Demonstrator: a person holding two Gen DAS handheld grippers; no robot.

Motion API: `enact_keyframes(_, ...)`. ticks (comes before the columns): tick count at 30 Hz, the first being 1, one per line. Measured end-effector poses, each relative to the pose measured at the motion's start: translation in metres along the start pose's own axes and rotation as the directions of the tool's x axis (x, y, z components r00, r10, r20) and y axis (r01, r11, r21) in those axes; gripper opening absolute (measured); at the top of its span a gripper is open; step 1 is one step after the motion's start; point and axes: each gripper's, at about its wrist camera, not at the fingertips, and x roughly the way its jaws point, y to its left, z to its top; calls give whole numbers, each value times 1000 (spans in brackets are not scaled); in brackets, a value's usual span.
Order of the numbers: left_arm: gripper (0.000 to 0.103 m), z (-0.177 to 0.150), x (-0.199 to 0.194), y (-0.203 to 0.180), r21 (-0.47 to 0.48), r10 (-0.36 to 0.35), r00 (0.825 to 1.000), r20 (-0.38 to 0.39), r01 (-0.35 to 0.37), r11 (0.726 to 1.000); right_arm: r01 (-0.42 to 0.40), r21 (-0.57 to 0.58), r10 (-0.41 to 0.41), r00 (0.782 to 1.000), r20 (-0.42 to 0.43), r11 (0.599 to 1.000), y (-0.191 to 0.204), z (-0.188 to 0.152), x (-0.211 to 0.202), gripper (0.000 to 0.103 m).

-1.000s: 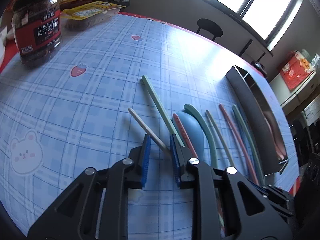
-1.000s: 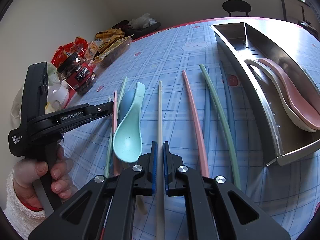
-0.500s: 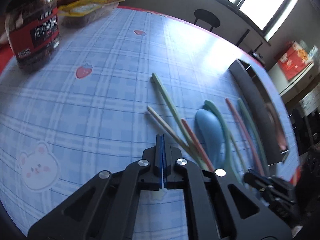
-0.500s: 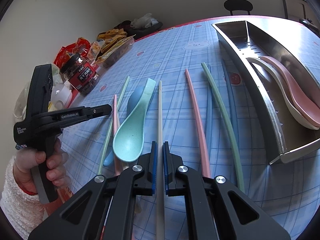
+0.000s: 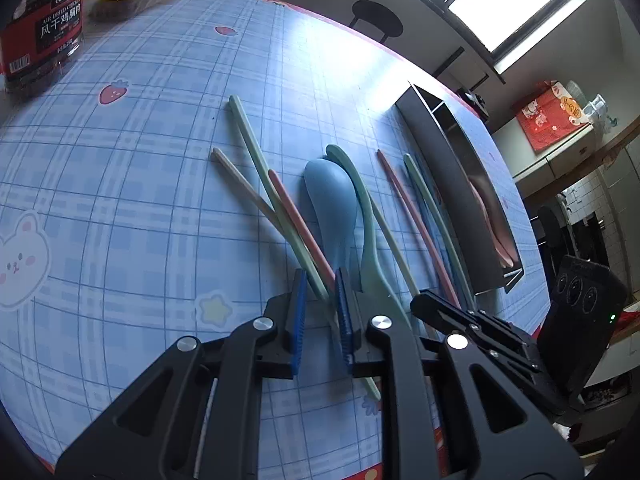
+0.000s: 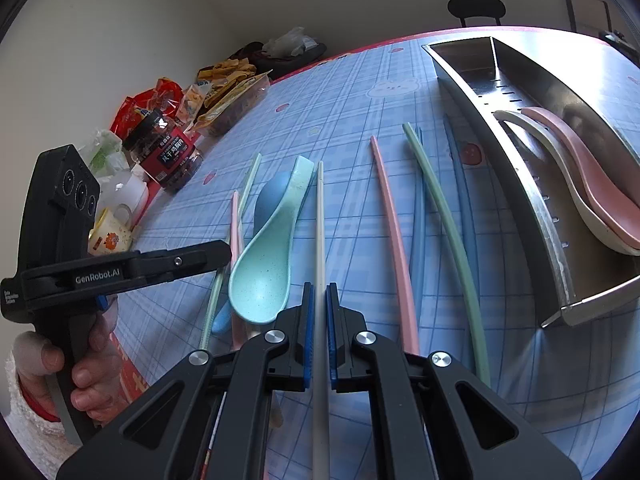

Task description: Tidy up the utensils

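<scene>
Slim matte chopsticks in pastel colours and two rounded soup spoons lie scattered on a glossy blue plaid tablecloth (image 6: 352,92) printed with strawberries and bears. The right gripper (image 6: 319,308) has its ribbed blue pads closed on a long white chopstick (image 6: 319,232), which runs straight out between them toward the far side of the table. The left gripper (image 5: 320,300) stands with a gap between its pads, and the near ends of a green chopstick (image 5: 264,176) and a pink chopstick (image 5: 296,220) lie in that gap; whether the pads touch them cannot be told. Just beside them a cream chopstick (image 5: 240,184) crosses at an angle, and a blue spoon (image 5: 332,196) lies bowl-down against a mint spoon (image 6: 264,268) whose speckled bowl faces up. A second pink chopstick (image 6: 394,240), a sage-green one (image 6: 444,216) and blue ones (image 6: 418,232) lie nearer the brushed steel tray (image 6: 532,184). Only the right wrist view looks into that tray, showing its slotted floor, a divider, and a cream spoon (image 6: 560,168) nested beside a pink spoon (image 6: 596,176) in the nearer compartment; it also shows the hand on the left gripper's black handle, a lidded snack jar (image 6: 168,152) and crinkled packets. The left wrist view shows the tray only as a dark side wall.
</scene>
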Motion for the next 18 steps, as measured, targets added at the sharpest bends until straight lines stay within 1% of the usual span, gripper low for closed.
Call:
enact_keyframes(2, 18, -1, -1, -3, 9, 12, 1000, -1, -12, 1000, -3, 3, 3, 1000, 0, 1000, 0, 0, 0, 6)
enact_keyframes(5, 22, 0, 3, -7, 36, 49, 999, 4, -49, 998, -6, 3, 6, 1000, -1, 1000, 0, 0, 0, 6)
enact_keyframes(7, 20, -1, 2, -6, 34, 50, 999, -3, -50, 998, -9, 6, 9, 1000, -1, 1000, -1, 0, 0, 6)
enact_keyframes(11, 19, -4, 1, -3, 43, 53, 999, -9, -53, 998, -19, 15, 19, 1000, -2, 1000, -4, 0, -1, 6)
enact_keyframes(16, 18, -5, 7, -3, 63, 92, 996, 8, -93, 994, -16, 11, 16, 1000, -3, 1000, -2, 1, 0, 6)
enact_keyframes(18, 18, -3, 10, -7, 83, 119, 993, 17, -120, 989, -15, 10, 15, 1000, -3, 1000, -2, 1, 0, 6)
